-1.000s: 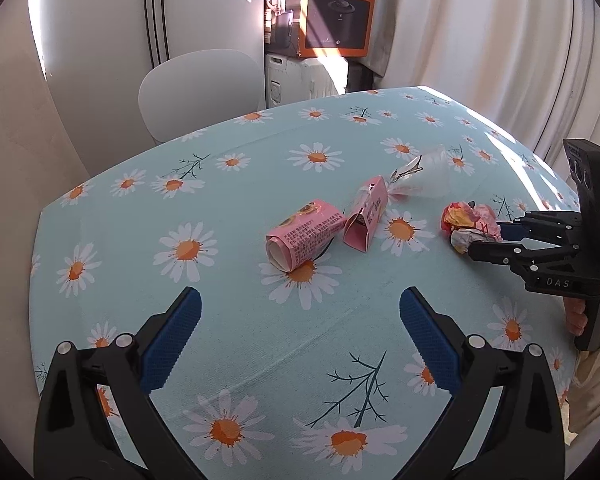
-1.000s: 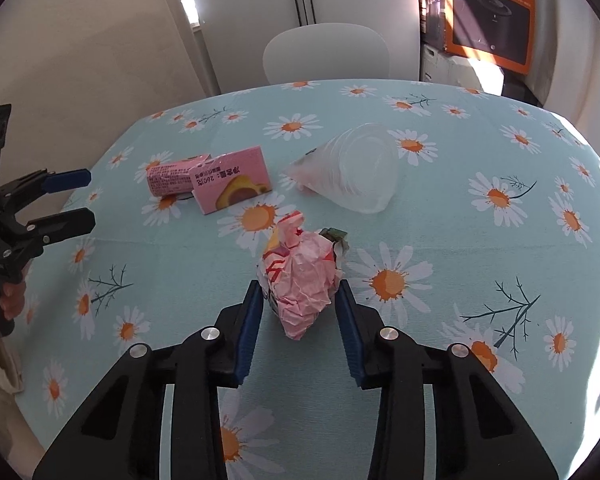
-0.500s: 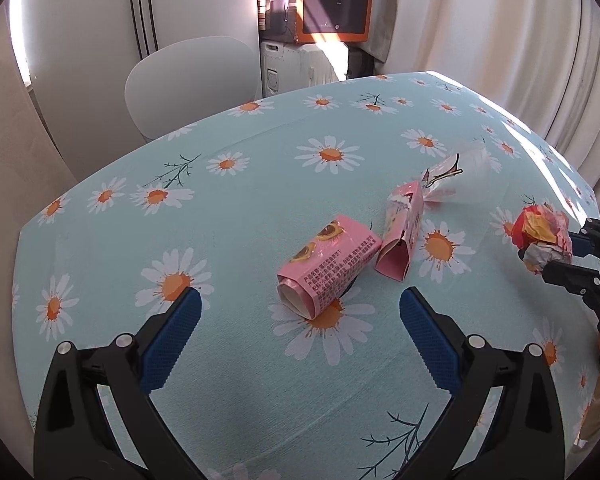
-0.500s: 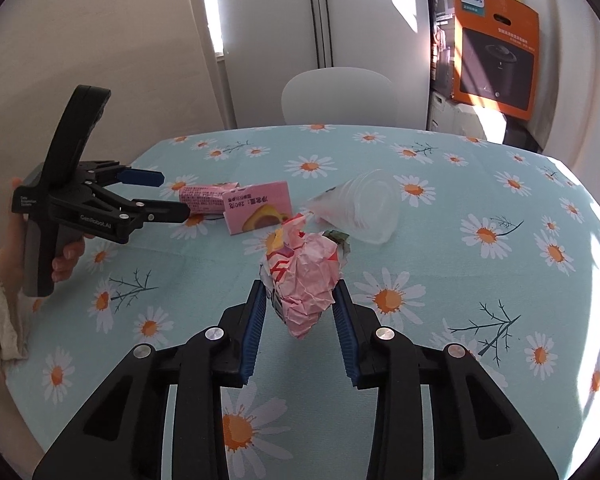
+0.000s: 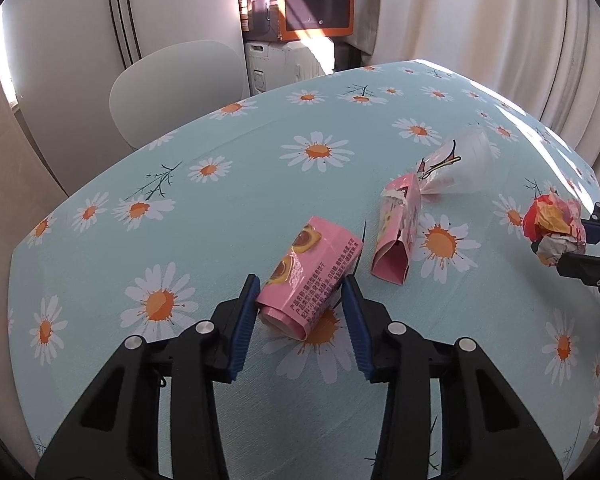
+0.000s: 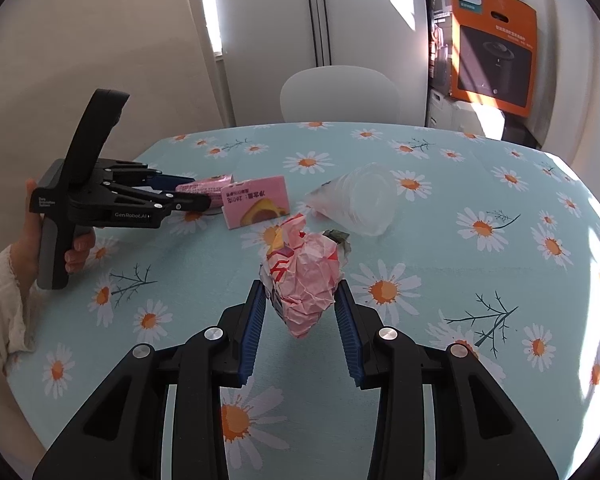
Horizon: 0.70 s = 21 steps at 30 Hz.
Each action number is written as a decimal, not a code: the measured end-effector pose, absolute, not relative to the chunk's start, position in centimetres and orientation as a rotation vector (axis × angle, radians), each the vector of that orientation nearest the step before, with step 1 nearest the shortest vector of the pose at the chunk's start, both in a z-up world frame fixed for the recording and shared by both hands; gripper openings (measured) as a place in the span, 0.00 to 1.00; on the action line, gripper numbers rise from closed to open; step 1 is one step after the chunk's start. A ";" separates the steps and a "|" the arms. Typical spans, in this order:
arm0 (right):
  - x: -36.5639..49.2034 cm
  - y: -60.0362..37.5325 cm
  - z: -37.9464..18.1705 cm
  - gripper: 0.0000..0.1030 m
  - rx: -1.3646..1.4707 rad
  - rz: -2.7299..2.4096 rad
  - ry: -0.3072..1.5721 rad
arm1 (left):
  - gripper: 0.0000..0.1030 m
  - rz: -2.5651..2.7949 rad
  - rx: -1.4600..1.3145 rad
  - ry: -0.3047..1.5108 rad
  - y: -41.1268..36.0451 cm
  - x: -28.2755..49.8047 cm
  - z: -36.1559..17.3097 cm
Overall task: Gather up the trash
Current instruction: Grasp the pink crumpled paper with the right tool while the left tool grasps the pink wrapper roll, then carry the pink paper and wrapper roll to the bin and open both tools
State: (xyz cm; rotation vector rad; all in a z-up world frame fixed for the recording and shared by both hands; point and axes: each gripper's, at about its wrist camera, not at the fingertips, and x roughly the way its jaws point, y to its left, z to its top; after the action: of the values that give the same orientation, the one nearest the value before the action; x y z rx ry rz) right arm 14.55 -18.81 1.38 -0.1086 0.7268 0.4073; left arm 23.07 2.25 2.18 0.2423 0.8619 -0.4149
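My left gripper (image 5: pixel 302 300) has its jaws closed around a pink rolled wrapper (image 5: pixel 310 282) that lies on the daisy tablecloth (image 5: pixel 220 216); from the right wrist view the left gripper (image 6: pixel 198 196) is at the wrapper (image 6: pixel 204 186). My right gripper (image 6: pixel 300 312) is shut on a crumpled pink and red paper ball (image 6: pixel 304 276) and holds it above the cloth; it shows at the right edge of the left view (image 5: pixel 554 226). A pink carton (image 5: pixel 396 236) lies beside the wrapper. A clear plastic cup (image 5: pixel 456 164) lies on its side behind it.
A white chair (image 5: pixel 180 80) stands at the table's far side. An orange box (image 5: pixel 316 0) sits on white appliances behind. Curtains (image 5: pixel 520 40) hang at the right. The table edge (image 5: pixel 28 240) curves at the left.
My left gripper has moved forward to the rolled wrapper and closed its wide-open jaws around it. My right gripper has lifted the paper ball higher.
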 end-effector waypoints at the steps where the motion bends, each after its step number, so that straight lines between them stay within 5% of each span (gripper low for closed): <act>1: 14.5 -18.8 1.3 0.34 -0.107 0.406 0.727 | 0.42 -0.403 0.241 0.871 2.4 22.9 2.3; 21: 12.5 -19.0 1.6 0.33 -0.094 0.394 0.708 | 0.39 -0.237 0.242 0.864 4.5 15.3 4.1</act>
State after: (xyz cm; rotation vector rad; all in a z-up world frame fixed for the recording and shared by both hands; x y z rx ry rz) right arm 12.55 -19.04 1.59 -0.0937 0.7085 0.3945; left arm 15.30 4.50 4.08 0.2416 0.8642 -0.2374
